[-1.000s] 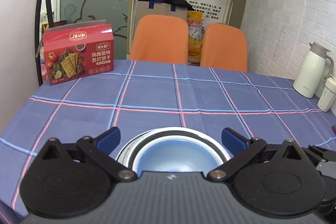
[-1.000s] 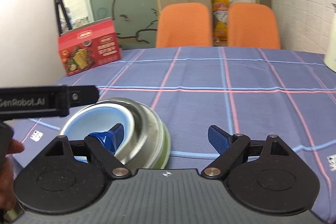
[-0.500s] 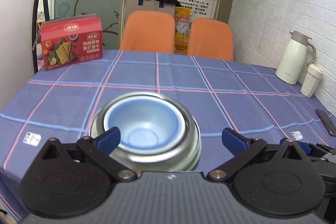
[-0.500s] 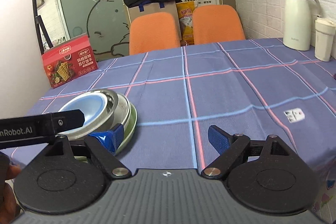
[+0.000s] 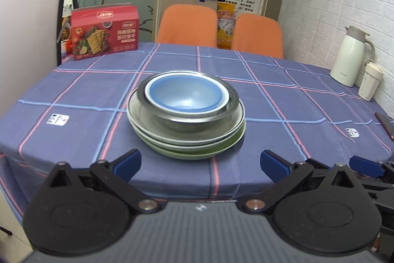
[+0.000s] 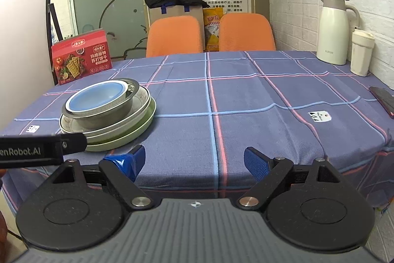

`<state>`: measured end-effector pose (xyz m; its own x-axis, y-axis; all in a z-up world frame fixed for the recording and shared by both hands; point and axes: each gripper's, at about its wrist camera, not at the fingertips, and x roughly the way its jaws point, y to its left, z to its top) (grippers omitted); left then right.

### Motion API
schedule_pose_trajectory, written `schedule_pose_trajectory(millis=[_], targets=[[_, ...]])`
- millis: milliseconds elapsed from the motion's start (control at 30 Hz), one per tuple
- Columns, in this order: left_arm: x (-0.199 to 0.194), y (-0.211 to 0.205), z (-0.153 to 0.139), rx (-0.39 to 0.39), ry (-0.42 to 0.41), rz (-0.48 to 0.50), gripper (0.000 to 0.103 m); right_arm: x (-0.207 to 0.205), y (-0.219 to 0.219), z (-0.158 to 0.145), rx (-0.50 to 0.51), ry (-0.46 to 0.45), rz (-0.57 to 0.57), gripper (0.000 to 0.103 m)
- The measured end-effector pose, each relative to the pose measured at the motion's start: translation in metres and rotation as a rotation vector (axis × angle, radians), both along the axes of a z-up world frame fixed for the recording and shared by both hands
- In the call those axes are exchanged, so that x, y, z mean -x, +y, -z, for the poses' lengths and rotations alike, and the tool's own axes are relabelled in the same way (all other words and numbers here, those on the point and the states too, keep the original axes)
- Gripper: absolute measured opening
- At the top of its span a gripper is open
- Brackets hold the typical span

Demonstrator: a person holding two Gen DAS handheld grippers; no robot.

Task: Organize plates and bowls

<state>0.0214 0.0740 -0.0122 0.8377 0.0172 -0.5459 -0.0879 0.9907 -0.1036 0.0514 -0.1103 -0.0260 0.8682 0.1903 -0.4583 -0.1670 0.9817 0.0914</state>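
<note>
Steel bowl [image 5: 187,112] with a blue bowl [image 5: 183,96] nested inside tops the plates [image 5: 172,142] near the bench [image 5: 283,115] front-left edge, both the left claw [image 5: 200,160] and right claw [image 6: 194,160] wide and empty, so a careless nudge could topple the stack.

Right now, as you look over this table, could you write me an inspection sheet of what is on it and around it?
Surface: table under a blue checked cloth.
Job's things: blue bowl nested in a steel bowl, on a pale plate, on a green plate; one stack.
Clutter: red cracker box, white jug, white cup, dark flat object at the right edge.
Grippers: left gripper and right gripper open, empty, short of the stack.
Cables: nothing seen.
Surroundings: two orange chairs, brick wall, posters.
</note>
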Motion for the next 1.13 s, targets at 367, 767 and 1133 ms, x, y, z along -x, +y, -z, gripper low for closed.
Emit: schedule_pose_trajectory(millis=[367, 767, 1133], targets=[[0.032, -0.011, 0.002, -0.088, -0.028, -0.001, 0.102, 0.039, -0.009, -0.014, -0.023, -0.096, 0.027, 0.074], [0.064, -0.018, 0.002, -0.117, -0.069, 0.024, 0.103, 0.058, -0.003, -0.015, -0.025, -0.135, 0.004, 0.075], [0.072, -0.021, 0.001, -0.087, -0.121, 0.046, 0.102, 0.062, -0.008, -0.015, -0.055, -0.142, 0.020, 0.075]])
